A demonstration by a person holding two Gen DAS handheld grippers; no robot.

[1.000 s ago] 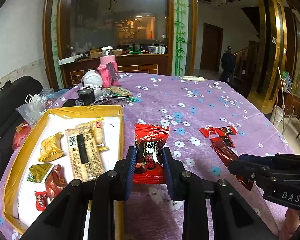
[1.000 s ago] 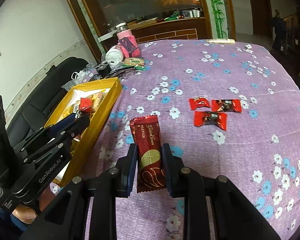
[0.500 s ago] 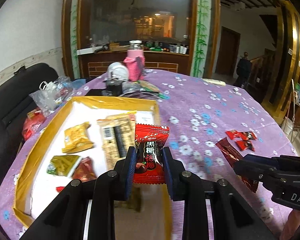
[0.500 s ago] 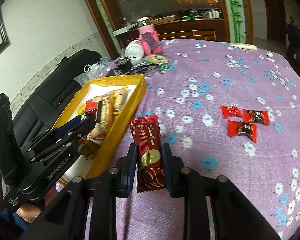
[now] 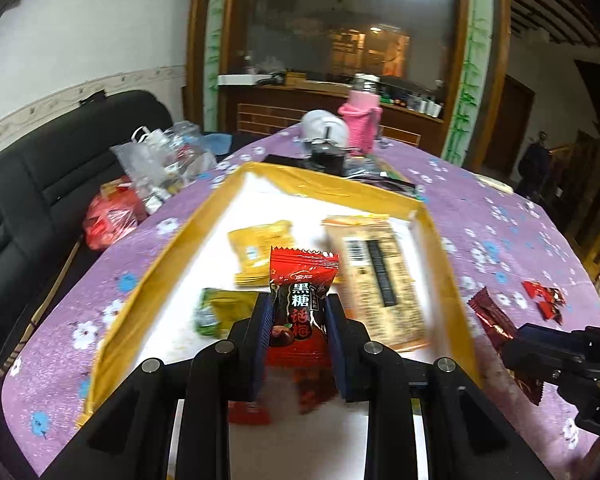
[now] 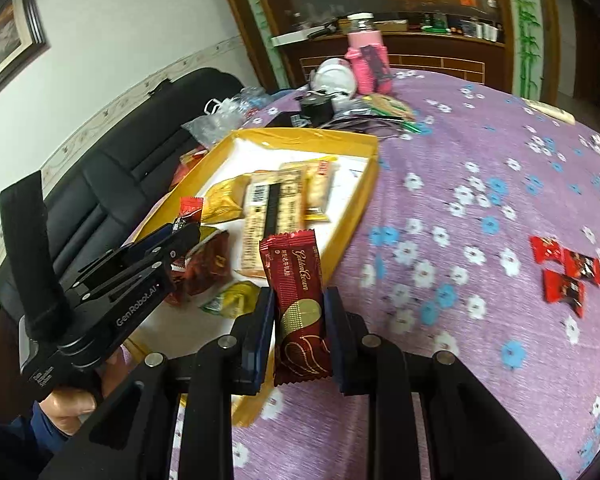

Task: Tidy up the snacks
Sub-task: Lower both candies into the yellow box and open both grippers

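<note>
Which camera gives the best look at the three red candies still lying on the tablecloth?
The right wrist view: all three red candies lie unobstructed on the purple tablecloth. The left wrist view catches them only near its right edge, small and blurred.

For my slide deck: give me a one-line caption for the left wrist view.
Left gripper holds a red black-sugar plum candy above the yellow snack tray, beside a barcoded cracker pack.

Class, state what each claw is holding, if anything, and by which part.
Left claw grips a red candy across its lower middle. Right claw grips a dark red snack bar across its lower half.
</note>
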